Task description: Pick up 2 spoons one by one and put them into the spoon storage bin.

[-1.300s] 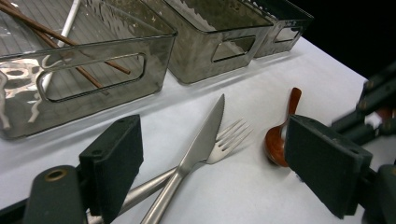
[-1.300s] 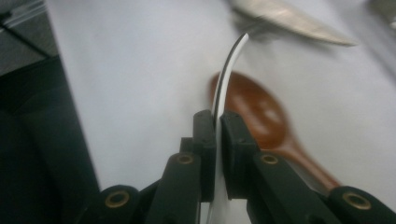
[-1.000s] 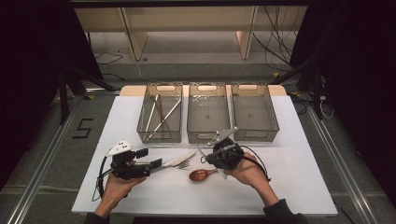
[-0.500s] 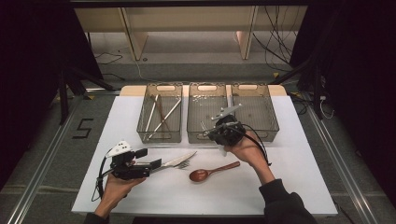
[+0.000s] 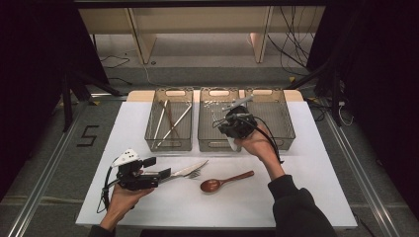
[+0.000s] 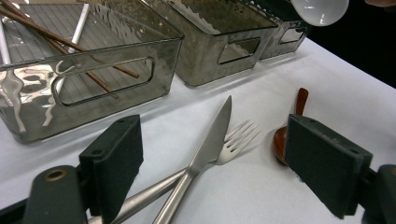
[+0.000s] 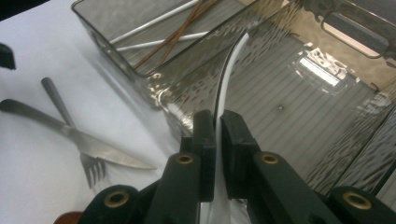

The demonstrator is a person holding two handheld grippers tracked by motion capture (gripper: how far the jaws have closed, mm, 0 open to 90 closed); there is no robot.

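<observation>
My right gripper [image 5: 237, 123] [image 7: 217, 130] is shut on a white spoon [image 5: 232, 144], held over the front of the middle clear bin [image 5: 216, 146]. Its thin white handle [image 7: 229, 74] rises between the closed jaws, and its bowl [image 6: 320, 10] hangs in the air. My left gripper [image 5: 165, 174] [image 6: 219, 163] is open low over the table, its jaws on either side of the handles of a steel knife [image 6: 212, 135] and fork [image 6: 238, 140]. A brown wooden spoon [image 5: 225, 181] [image 6: 287, 135] lies to their right.
Three clear bins stand in a row at the back of the white table [image 5: 321, 187]. The left bin [image 5: 168, 147] holds brown and pale chopsticks [image 6: 56, 44]. The right bin [image 5: 289, 133] stands beside the right hand. Dark floor and cables surround the table.
My right gripper has lifted the white spoon from beside the wooden spoon and carried it back over the middle bin. The left gripper has stayed put.
</observation>
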